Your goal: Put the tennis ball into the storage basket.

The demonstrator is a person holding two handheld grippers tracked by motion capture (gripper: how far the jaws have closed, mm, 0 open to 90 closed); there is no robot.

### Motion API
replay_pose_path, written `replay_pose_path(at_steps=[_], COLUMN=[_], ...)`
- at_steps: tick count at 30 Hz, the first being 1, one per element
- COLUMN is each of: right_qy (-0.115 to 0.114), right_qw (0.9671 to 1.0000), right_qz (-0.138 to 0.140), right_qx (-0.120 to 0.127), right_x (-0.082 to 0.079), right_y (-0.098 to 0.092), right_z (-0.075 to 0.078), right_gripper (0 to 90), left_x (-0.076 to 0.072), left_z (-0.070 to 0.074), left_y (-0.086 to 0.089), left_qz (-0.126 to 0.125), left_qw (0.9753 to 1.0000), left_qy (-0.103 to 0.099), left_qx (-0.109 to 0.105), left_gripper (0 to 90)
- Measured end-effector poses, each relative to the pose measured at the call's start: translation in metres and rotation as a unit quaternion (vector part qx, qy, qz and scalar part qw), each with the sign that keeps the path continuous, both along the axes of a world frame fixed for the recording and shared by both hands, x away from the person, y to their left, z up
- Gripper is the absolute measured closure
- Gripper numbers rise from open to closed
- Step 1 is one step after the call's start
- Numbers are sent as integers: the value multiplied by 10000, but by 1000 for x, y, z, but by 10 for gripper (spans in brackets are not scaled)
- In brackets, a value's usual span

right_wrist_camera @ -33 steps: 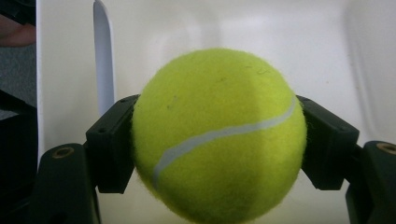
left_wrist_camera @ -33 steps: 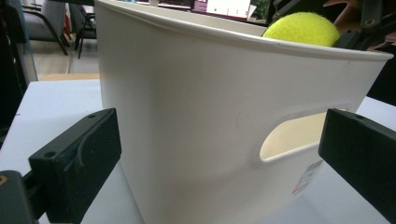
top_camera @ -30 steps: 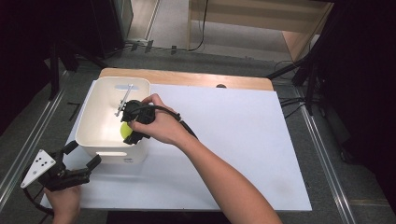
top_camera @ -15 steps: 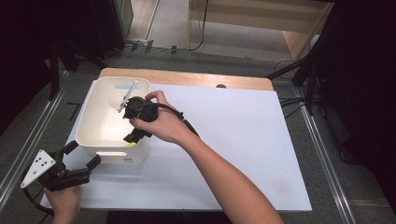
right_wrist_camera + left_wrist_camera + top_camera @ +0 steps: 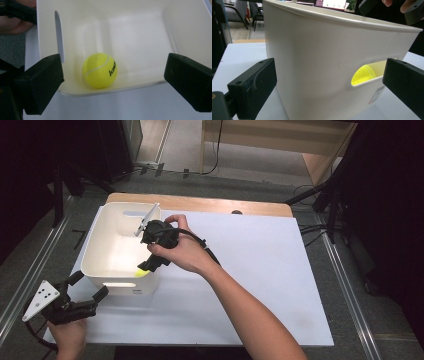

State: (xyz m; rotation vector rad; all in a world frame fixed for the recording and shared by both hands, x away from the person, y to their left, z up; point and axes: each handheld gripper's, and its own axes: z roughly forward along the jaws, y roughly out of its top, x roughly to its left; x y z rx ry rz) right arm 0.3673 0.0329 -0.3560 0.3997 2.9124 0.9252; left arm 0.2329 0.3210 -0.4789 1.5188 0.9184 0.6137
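A yellow tennis ball (image 5: 100,70) lies on the floor of a white bin (image 5: 130,30), near its front wall. My right gripper (image 5: 112,82) hangs open over the bin's near right corner, one black jaw on each side of the ball and clear of it. In the high view the ball (image 5: 143,272) peeks out under the right gripper (image 5: 150,265), inside the bin (image 5: 95,245). My left gripper (image 5: 91,285) is open, just off the bin's near left corner. Its view faces the bin's wall (image 5: 312,50), and the ball (image 5: 363,74) shows through the handle slot.
The bin stands at the left end of a white tabletop (image 5: 260,270) with a wooden strip (image 5: 200,204) along its far edge. Metal rails (image 5: 30,270) run beside the table. Dark stands and cables crowd the floor beyond.
The right gripper carried the ball down into the bin and opened; the ball now lies loose on the bin floor. The left gripper has stayed where it was.
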Motion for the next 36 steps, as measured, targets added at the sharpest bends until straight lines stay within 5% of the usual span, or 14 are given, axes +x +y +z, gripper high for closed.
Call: replay_pose_path(at_steps=[36], right_qy=[-19], right_qw=[9982], right_qz=[-564], right_qx=[186], right_x=[-2], right_y=[-66], right_z=[-23], right_gripper=[0], left_x=[0], left_z=[0], left_y=[-1], left_qz=[2], left_qw=[10000], left_qy=[12], left_qx=[36], left_gripper=[0])
